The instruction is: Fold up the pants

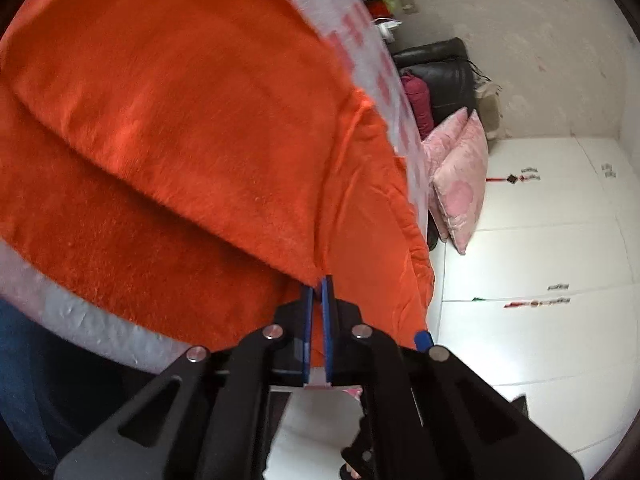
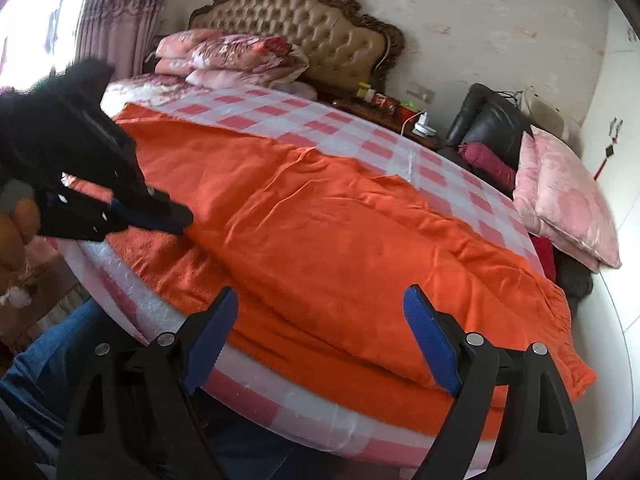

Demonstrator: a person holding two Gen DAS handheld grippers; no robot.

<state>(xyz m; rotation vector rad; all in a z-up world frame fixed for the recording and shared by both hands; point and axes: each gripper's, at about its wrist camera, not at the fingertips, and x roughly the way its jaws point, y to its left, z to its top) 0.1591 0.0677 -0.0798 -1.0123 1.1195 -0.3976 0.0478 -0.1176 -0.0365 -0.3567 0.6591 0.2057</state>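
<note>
Left wrist view gives us the left gripper (image 1: 318, 284) with its blue pads pinched together on a fleecy corner of the orange pants (image 1: 168, 128), which lie spread across the bed (image 1: 352, 40) with its pink-and-white checked cover. From the right wrist view we see the right gripper (image 2: 320, 336) held wide and empty above the near edge of the pants, pink pillows (image 2: 568, 208) leaning at the far right.

The left hand-held gripper (image 2: 176, 216) is motion-blurred, hiding part of the orange pants (image 2: 340, 240).
</note>
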